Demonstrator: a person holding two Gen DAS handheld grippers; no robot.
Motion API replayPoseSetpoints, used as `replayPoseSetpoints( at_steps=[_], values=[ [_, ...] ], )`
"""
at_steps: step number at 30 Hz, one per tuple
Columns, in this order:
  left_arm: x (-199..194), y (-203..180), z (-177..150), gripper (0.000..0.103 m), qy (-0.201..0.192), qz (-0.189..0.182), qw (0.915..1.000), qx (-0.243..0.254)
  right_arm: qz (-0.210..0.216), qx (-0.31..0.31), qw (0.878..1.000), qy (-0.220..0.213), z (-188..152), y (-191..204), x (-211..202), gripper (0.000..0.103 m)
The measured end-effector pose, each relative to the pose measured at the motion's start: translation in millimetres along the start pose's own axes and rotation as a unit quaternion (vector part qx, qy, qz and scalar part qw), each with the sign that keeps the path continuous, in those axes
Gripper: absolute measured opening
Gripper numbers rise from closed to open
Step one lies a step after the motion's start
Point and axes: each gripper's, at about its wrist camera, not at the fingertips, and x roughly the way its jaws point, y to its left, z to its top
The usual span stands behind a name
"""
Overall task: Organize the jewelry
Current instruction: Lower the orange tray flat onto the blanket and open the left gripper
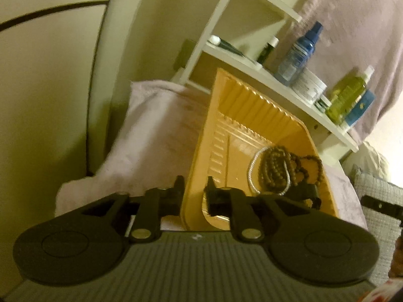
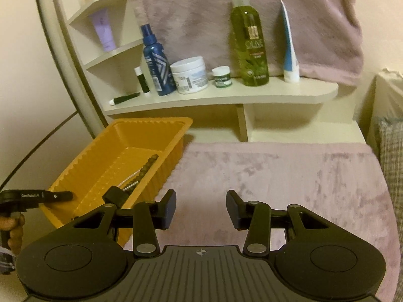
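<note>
i see the desk (image 2: 289, 176), draped in a mauve cloth, bare of jewelry as far as my views reach. the yellow tray (image 2: 83, 166) sits at its left end and already holds the brown bead necklace (image 1: 282, 168) and the pale chain (image 1: 254, 166), lying together in one heap. i judge the collecting largely done; sorting inside the tray may remain. left gripper (image 1: 195, 188) points down over the tray's near rim, one finger outside the wall and one inside, jaws slightly parted, nothing pinched. right gripper (image 2: 201, 207) hovers above the bare cloth beside the tray, tilted downward, jaws spread and empty.
</note>
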Motion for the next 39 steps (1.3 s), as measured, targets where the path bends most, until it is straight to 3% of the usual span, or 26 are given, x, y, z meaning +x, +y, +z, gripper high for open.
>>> replayPoseSetpoints(
  at_steps=[4, 8, 10, 12, 14, 16, 23, 26, 32, 39],
  values=[
    [-14, 7, 6, 0.033, -0.023, -0.004, 0.9994, -0.025, -0.002, 0.032, 0.999, -0.004, -7, 0, -3, 0.050],
    [-36, 6, 14, 0.044, -0.048, 0.008, 0.9985, -0.025, -0.015, 0.066, 0.998, -0.006, -15, 0, -6, 0.067],
    [-49, 1, 17, 0.053, -0.061, 0.013, 0.9979, -0.017, -0.027, 0.077, 0.997, -0.004, -19, 0, -9, 0.068],
    [-62, -7, 18, 0.081, -0.072, 0.021, 0.9972, -0.006, -0.040, 0.090, 0.995, 0.001, -22, -1, -13, 0.073],
    [-74, -18, 15, 0.094, -0.080, 0.035, 0.9961, 0.014, -0.059, 0.105, 0.993, 0.006, -25, -2, -20, 0.078],
    [-82, -32, 10, 0.101, -0.079, 0.050, 0.9948, 0.040, -0.081, 0.116, 0.990, 0.015, -27, -2, -29, 0.080],
    [-87, -90, -26, 0.102, -0.032, 0.055, 0.9901, 0.125, -0.116, 0.091, 0.988, 0.034, -42, 17, -61, 0.080],
    [-85, -110, -44, 0.102, -0.004, 0.032, 0.9909, 0.130, -0.117, 0.082, 0.988, 0.052, -50, 27, -70, 0.080],
    [-78, -140, -71, 0.102, 0.047, 0.047, 0.9861, 0.152, -0.125, 0.067, 0.988, 0.065, -64, 43, -86, 0.080],
    [-83, -161, -86, 0.102, 0.057, 0.073, 0.9805, 0.173, -0.121, 0.074, 0.988, 0.065, -73, 46, -101, 0.080]
  ],
)
